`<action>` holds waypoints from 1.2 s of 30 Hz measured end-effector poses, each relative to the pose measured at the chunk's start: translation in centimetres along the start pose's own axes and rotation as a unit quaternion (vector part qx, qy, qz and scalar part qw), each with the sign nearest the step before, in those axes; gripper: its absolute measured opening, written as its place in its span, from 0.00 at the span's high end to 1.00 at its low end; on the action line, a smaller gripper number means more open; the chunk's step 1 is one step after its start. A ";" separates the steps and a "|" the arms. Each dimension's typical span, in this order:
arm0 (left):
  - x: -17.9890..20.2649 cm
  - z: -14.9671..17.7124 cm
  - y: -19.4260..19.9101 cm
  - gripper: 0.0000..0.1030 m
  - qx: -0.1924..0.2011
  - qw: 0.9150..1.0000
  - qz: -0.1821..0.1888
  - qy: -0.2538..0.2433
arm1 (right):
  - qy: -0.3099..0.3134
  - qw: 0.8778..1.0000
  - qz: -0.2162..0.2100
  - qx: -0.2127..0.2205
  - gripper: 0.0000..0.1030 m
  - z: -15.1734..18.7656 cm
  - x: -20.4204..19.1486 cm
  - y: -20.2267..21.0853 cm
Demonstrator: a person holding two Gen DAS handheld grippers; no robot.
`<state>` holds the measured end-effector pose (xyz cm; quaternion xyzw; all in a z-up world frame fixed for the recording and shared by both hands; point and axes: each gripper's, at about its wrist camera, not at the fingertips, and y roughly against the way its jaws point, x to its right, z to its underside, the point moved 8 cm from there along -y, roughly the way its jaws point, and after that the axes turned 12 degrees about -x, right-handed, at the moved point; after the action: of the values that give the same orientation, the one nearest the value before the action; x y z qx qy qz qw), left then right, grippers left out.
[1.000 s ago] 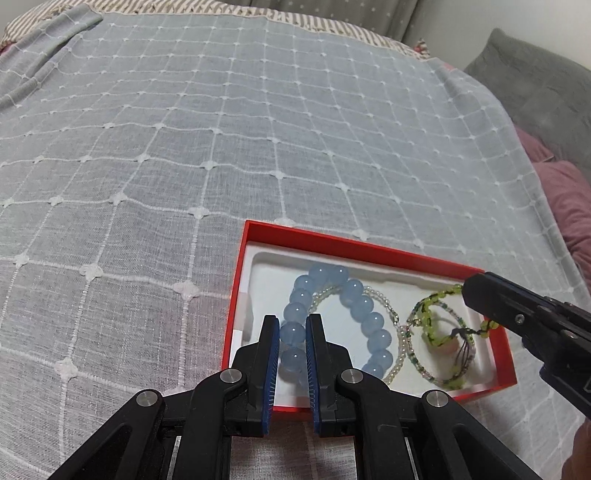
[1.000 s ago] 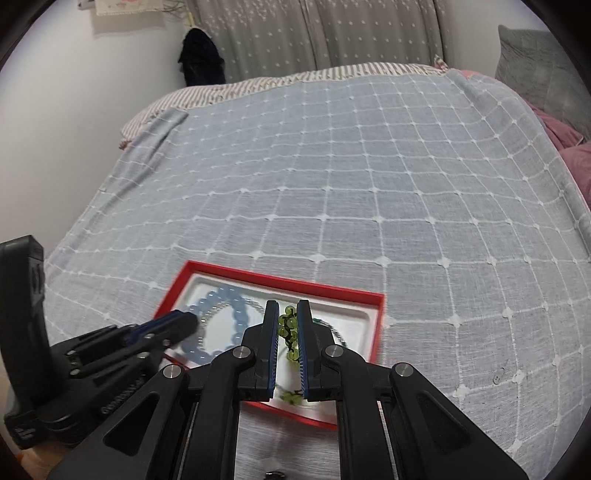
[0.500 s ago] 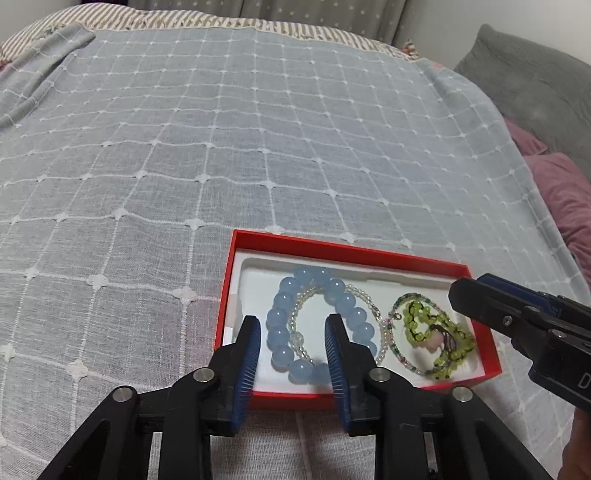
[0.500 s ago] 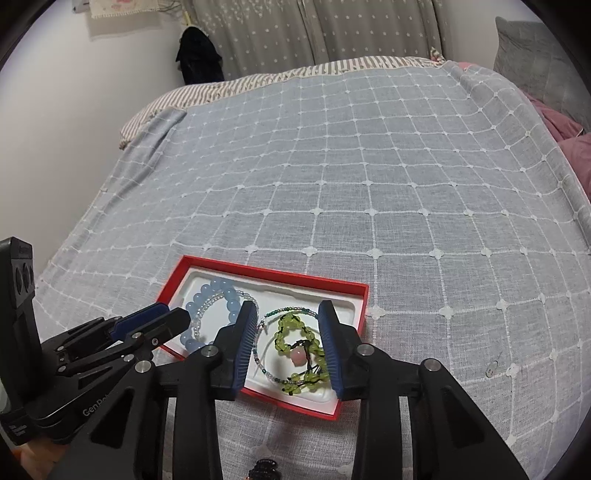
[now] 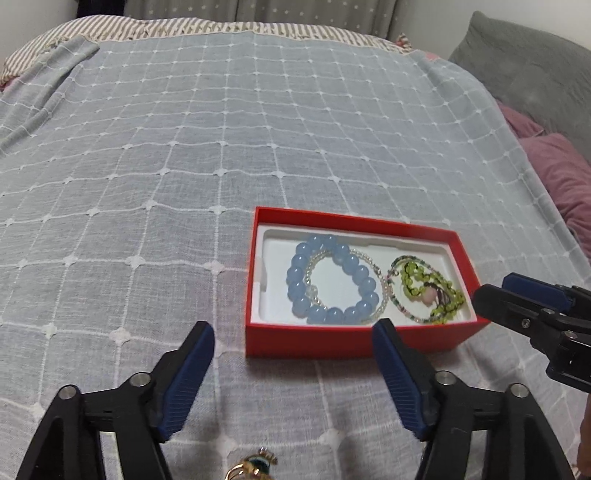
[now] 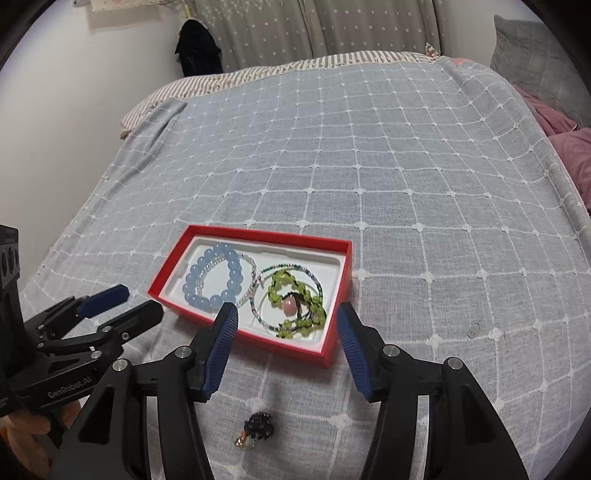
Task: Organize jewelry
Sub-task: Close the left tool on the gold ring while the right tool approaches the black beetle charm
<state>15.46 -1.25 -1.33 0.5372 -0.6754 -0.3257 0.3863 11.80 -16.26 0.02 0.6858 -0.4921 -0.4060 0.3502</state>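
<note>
A red box [image 5: 347, 338] [image 6: 192, 236] with a white insert lies on the grey checked bedspread. In it lie a pale blue bead bracelet [image 5: 295, 286] [image 6: 234, 271], a clear bead strand [image 5: 384, 291], and a green bead bracelet [image 5: 413, 290] [image 6: 277, 282] with a pink bead. My left gripper [image 5: 291, 336] [image 6: 138, 302] is open and empty, just in front of the box. My right gripper [image 6: 286, 321] [image 5: 491, 295] is open and empty at the box's near right corner. A gold ring [image 5: 255, 469] lies under the left gripper. A small dark trinket [image 6: 256, 428] lies under the right one.
A grey cushion [image 5: 535, 77] and purple pillows [image 5: 565, 173] line the right side. Curtains [image 6: 332, 29] and a dark garment [image 6: 197, 46] stand beyond the bed's far edge. A tiny clear object [image 6: 472, 330] lies on the spread to the right.
Both grippers opened, letting go of the blue and green bracelets into the box, and drew back from it toward me.
</note>
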 end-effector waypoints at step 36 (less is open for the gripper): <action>-4.2 10.0 -1.5 0.11 -0.105 0.991 -0.052 -0.057 | 0.073 0.989 0.070 -0.105 0.33 10.9 1.0 -3.4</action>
<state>7.99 2.79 -8.23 0.5086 -0.6293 -0.4446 0.3843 3.52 -17.14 -7.80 0.6366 -0.4667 -0.3792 0.4828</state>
